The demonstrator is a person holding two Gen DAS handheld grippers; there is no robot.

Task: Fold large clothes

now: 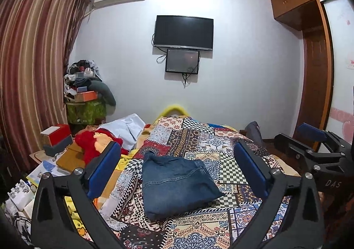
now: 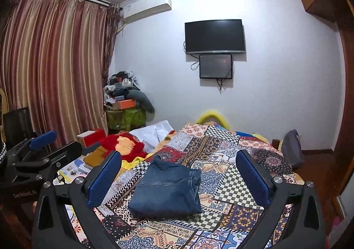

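The bed (image 1: 232, 160) carried a patchwork patterned cover. Folded blue jeans (image 1: 174, 184) lay directly on it, with a red plush item (image 1: 88, 144) and white cloth (image 1: 126, 127) beside.

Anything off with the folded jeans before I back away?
Mostly fine: the jeans lie folded on the patchwork bedspread, both grippers open and clear. The far end bunches up, and the right-hand layers fan out unevenly.
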